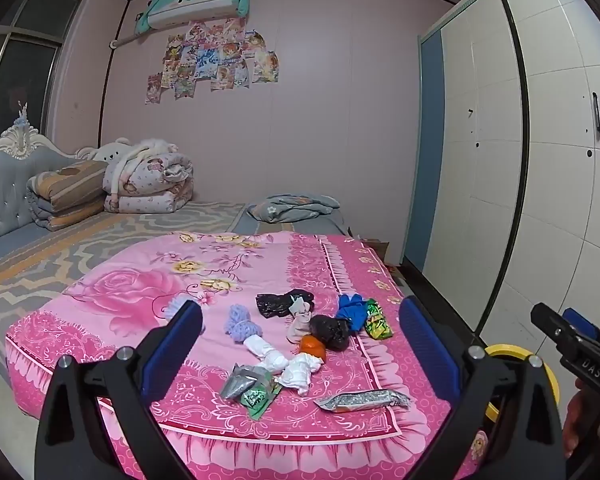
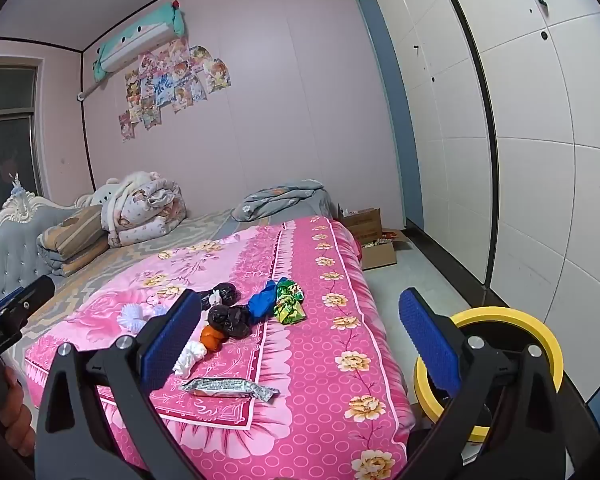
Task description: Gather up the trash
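Crumpled wrappers, bags, tissues [image 1: 300, 372] scattered on pink bedspread [image 1: 140, 292]; yellow-rimmed bin [image 2: 496, 320] beside bed.

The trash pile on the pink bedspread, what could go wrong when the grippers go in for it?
1. The orange scrap, black bag and white tissue touch, so one pinch may drag several.
2. The flat silver wrapper may snag the bedspread.
3. The yellow bin stands off the bed; pieces may drop short.
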